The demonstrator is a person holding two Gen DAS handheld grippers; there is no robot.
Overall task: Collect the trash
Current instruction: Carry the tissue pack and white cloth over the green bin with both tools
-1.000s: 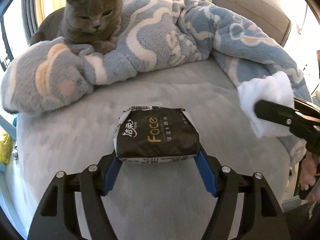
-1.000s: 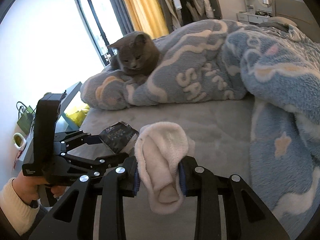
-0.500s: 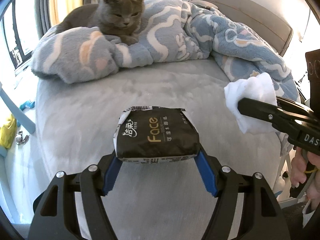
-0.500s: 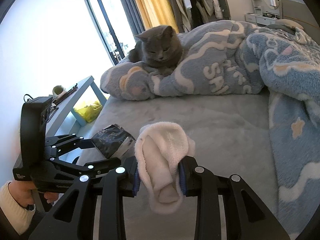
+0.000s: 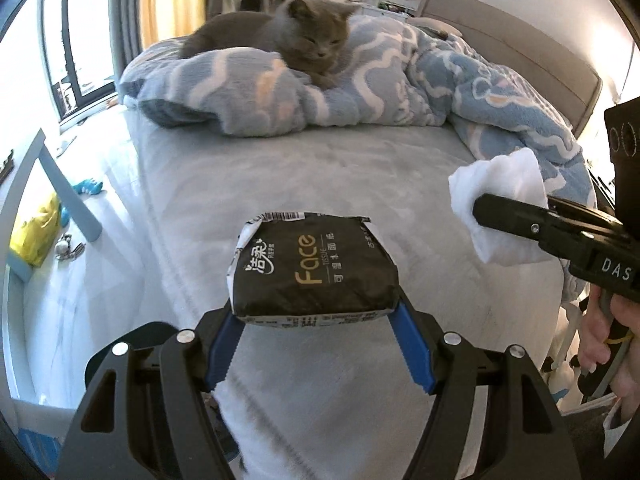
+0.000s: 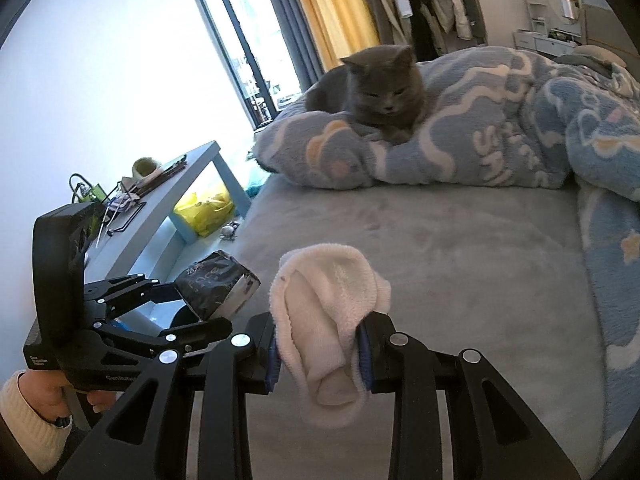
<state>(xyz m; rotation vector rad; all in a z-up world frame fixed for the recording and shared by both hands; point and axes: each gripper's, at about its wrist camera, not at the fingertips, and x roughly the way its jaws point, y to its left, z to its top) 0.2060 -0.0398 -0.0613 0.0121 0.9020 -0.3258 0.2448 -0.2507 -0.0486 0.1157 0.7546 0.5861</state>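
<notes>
Left hand-held gripper [image 5: 316,344] clamps crinkly black tissue pack [image 5: 314,270]; right hand-held gripper [image 6: 320,354] pinches fluffy white sock [image 6: 328,320].

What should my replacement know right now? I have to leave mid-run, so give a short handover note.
Left gripper: shut on the black tissue pack, held above the bed.
Right gripper: shut on the white sock, also lifted clear.
Done: both items picked up.
Left: drop them off; no bin is in view.
Note: a grey cat lies on the blue blanket.
</notes>
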